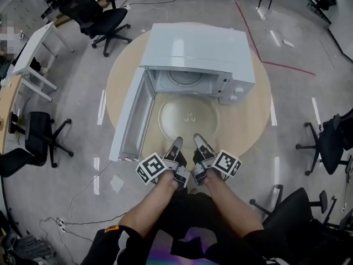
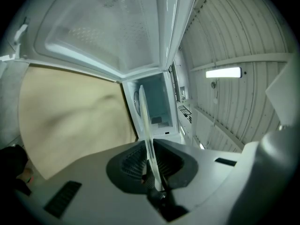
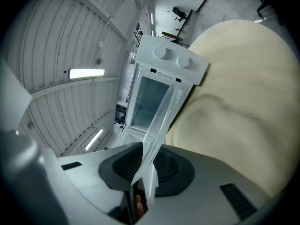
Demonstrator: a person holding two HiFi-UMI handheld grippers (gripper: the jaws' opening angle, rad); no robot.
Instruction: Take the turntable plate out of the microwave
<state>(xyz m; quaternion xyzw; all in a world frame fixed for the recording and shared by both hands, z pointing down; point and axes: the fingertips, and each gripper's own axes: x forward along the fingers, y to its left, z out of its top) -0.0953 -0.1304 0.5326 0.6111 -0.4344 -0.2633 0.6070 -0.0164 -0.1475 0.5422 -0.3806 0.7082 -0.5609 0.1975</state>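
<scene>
Plate-glass disc, the turntable plate (image 1: pixel 188 117), lies level and wholly outside the microwave (image 1: pixel 198 51), just in front of its open cavity. Left gripper (image 1: pixel 176 143) and right gripper (image 1: pixel 198 141) each clamp the rim edge farthest from the microwave, side by side. Likely next: set-down on the table (image 1: pixel 259 112).

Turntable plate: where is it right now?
In the head view, the turntable plate is centre, outside the microwave, before its open front, over the round table, near edge held by left claw and right claw.
</scene>
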